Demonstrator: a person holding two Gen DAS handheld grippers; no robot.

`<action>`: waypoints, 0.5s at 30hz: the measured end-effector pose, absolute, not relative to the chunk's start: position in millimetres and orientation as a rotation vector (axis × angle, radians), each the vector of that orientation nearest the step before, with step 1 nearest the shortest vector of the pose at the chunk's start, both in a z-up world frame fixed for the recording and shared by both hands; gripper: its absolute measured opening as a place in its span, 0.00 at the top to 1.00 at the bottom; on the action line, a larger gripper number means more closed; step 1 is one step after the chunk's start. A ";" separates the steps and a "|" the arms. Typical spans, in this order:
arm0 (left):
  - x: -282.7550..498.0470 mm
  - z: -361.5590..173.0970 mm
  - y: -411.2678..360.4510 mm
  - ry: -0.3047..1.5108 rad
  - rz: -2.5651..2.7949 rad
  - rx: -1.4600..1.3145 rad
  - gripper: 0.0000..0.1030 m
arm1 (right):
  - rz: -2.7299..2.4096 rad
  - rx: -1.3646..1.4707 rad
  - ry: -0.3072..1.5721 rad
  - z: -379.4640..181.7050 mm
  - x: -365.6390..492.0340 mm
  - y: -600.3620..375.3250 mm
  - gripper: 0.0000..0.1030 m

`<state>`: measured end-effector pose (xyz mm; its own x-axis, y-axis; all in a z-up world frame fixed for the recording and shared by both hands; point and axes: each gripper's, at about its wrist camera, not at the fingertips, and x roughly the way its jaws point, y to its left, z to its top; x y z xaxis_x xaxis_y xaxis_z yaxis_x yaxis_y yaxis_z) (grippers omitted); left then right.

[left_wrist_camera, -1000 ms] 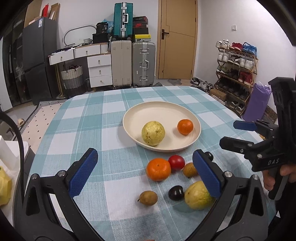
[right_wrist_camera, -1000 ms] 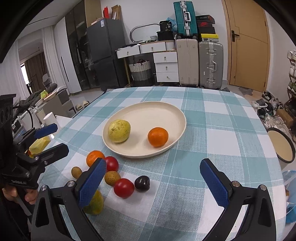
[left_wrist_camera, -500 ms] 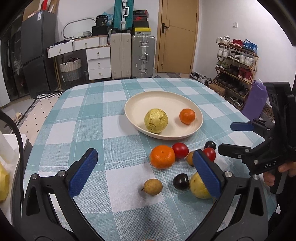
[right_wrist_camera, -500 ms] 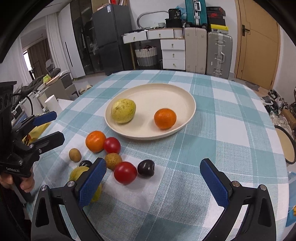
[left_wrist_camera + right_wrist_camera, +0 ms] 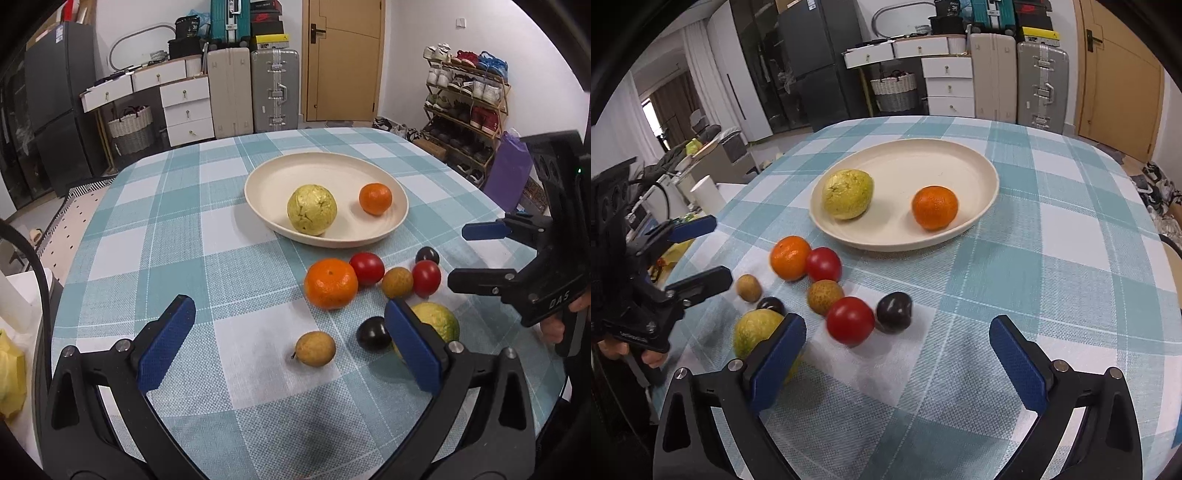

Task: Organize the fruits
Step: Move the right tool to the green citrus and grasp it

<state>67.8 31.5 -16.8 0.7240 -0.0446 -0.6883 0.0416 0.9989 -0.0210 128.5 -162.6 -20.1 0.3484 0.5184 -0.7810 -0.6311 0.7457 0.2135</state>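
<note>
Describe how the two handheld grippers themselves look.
Both are matte black plastic frames with silver bolts. The left gripper and right gripper each carry two flat blue pads. White lettering marks the bodies, and a black cable loops beside the left one.

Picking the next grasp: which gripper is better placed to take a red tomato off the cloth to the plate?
Right, probably. The right gripper is open with the near red tomato almost centred ahead of it. The left gripper is open too, but lined up on the small brown fruit. The plate lies straight ahead.
</note>
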 end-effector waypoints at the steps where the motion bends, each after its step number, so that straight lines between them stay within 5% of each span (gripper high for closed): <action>1: 68.0 -17.9 31.5 0.767 -0.052 -0.001 0.01 | 0.766 -0.129 0.952 -17.6 126.0 -161.8 0.01; 10: 67.2 -29.3 35.4 0.811 -0.064 -0.020 0.01 | 0.918 -0.121 0.937 -3.8 100.5 -141.4 0.04; 15: 66.7 -30.1 34.7 0.818 -0.066 -0.020 0.01 | 0.964 -0.128 0.958 -7.2 94.8 -132.3 0.17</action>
